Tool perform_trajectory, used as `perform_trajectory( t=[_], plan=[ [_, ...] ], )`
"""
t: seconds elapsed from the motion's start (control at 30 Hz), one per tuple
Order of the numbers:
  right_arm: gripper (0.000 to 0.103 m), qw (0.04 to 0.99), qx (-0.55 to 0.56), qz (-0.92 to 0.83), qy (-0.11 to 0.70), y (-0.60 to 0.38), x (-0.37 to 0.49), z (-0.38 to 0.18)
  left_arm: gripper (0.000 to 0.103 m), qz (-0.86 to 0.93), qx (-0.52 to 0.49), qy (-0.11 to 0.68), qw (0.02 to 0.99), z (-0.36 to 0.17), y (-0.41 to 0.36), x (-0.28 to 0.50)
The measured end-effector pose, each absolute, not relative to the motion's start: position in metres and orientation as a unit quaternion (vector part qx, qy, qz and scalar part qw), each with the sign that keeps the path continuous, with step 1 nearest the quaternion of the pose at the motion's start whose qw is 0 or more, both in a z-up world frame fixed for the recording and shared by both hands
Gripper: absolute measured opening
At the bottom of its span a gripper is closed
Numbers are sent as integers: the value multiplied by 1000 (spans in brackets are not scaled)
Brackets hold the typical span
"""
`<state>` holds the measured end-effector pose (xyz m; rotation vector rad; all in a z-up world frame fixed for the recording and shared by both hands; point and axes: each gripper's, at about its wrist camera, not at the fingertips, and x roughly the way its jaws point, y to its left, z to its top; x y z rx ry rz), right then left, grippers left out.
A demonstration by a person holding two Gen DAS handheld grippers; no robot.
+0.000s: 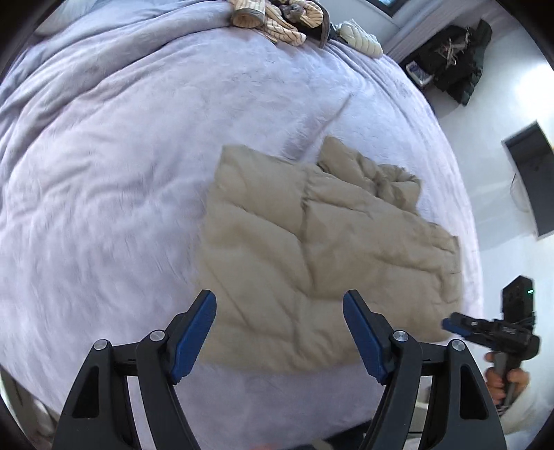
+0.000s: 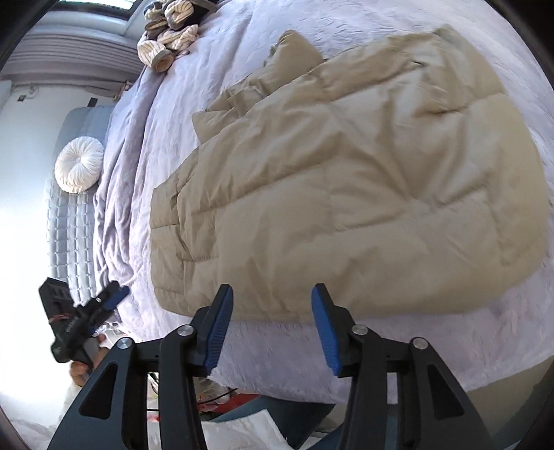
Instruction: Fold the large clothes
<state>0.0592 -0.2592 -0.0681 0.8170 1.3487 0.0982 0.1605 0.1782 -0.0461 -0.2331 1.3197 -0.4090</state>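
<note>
Now the beige quilted puffer jacket (image 2: 346, 180) lies folded into a rough block on the lavender bedspread (image 1: 121, 173), close to the near edge of the bed and toward its right-hand corner as the left wrist view shows it. Its top layer is doubled over, with a puffy collar or sleeve end bunched at the far side.

Above the jacket's near hem hangs the left gripper (image 1: 279, 332), its blue-padded jaws spread wide with nothing between them; only the jacket and the bedspread show through the gap. Likewise the right gripper (image 2: 271, 329) hangs over the near edge of the bed with its jaws apart at a middling width and nothing between them, clear of the fabric. Each tool also appears small at the side of the other's view, held by a hand (image 1: 509, 380) on its grip beyond the bed's edge.

At the far edge of the bed sits a heap of striped cream clothes (image 1: 266, 17). Off the bed, a round white pleated cushion (image 2: 79, 164) rests on a grey quilted surface.
</note>
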Motion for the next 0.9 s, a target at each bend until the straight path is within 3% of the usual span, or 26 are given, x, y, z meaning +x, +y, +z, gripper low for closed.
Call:
perform_trajectory(
  t=[0.27, 0.3, 0.33, 0.43, 0.67, 0.8, 0.9],
  plan=[
    [57, 722, 332, 23, 607, -237, 87, -68, 77, -222, -148, 668, 695, -137, 185, 231],
    [48, 729, 322, 18, 604, -235, 89, -66, 77, -237, -160, 677, 678, -149, 183, 238],
    [26, 737, 313, 16, 599, -233, 91, -63, 77, -246, -166, 682, 669, -156, 181, 241],
    [11, 752, 285, 8, 595, -226, 101, -62, 77, -274, -174, 695, 642, -180, 176, 252],
    [9, 763, 256, -6, 593, -219, 116, -95, 77, -315, -192, 712, 598, -213, 167, 260],
    [8, 766, 266, -19, 584, -224, 121, -120, 87, -336, -187, 718, 580, -222, 156, 259],
    [6, 761, 281, -28, 584, -229, 127, -135, 87, -343, -187, 723, 569, -227, 146, 262]
  ],
)
